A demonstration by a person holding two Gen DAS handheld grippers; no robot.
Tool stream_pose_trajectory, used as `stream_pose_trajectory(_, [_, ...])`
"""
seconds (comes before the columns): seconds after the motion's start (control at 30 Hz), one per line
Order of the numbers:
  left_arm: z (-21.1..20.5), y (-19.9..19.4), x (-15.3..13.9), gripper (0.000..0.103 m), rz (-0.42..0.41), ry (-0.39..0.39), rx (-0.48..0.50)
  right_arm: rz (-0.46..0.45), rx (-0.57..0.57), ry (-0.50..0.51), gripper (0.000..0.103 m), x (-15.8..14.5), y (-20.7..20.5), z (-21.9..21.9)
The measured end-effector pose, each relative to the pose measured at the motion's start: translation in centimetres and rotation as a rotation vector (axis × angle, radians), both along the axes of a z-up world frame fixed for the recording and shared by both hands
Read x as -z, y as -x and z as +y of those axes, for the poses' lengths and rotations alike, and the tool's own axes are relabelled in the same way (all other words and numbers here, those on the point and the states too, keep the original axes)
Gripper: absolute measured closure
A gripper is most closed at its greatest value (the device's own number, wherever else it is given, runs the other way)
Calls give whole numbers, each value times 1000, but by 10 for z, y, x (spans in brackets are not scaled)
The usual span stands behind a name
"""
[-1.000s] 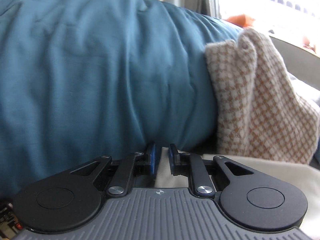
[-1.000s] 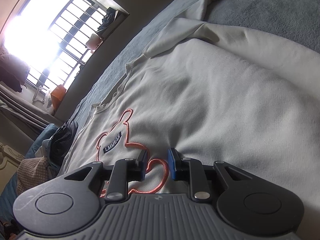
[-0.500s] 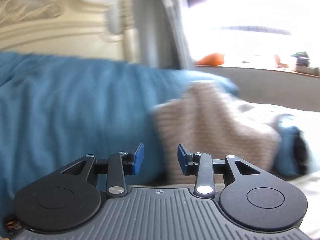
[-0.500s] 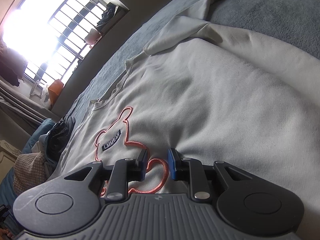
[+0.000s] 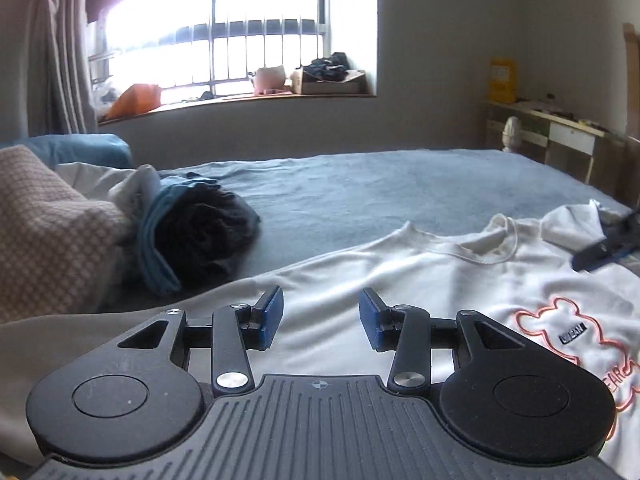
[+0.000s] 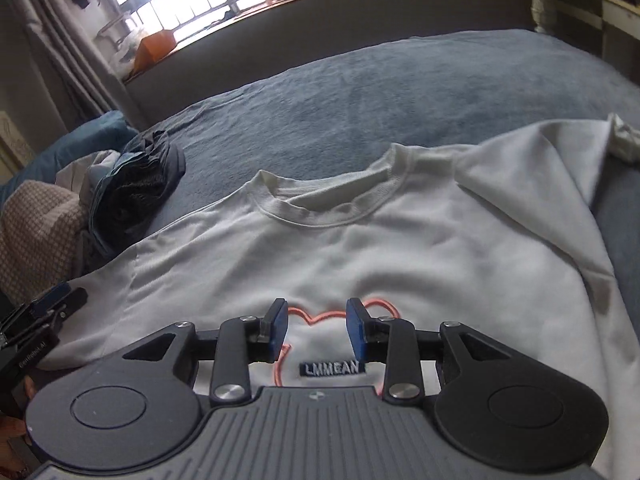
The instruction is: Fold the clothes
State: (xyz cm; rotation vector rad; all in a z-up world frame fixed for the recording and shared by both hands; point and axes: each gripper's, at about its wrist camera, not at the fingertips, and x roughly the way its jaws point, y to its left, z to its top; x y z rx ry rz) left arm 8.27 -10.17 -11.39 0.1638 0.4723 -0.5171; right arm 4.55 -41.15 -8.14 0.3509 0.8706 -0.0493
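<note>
You are facing a wide barred window (image 5: pixel 256 36) that floods the room with white daylight, its glass blown out to glare. A curtain (image 5: pixel 60 48) hangs at its left edge. Along the sill (image 5: pixel 240 100) sit an orange bag (image 5: pixel 134 98), a pinkish pot (image 5: pixel 270 78) and a flat cardboard box (image 5: pixel 332 80) with dark things in it. Below runs a plain grey wall (image 5: pixel 300 128). A blue-grey bed cover (image 5: pixel 380 188) fills the middle ground. At the right stands a pale wooden desk (image 5: pixel 560 132) against the wall, with a yellow box (image 5: pixel 503 80) on it.

Each hand-held gripper (image 5: pixel 320 322) (image 6: pixel 317 330): black linkages, silver screws, 2 blue pads, ribbed grey body.
</note>
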Motion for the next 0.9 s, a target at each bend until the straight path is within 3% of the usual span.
stream_pose_trajectory(0.13, [-14,2,22,61,-5,-31,0,-7,-107,54,71,2,-55,30])
stream_pose_trajectory(0.3, [-5,-13,50,61,107,21,-75,6,-152,47,72,12,-127,47])
stream_pose_trajectory(0.43, [7,-17,59,60,140,104,-83,108,-91,-82,69,27,-179,32])
stream_pose_trajectory(0.73, [12,-11,64,53,132,143,-67,301,95,-275,63,52,-242,6])
stream_pose_trajectory(0.9, [13,-10,64,53,130,156,-67,378,109,-267,63,61,-259,9])
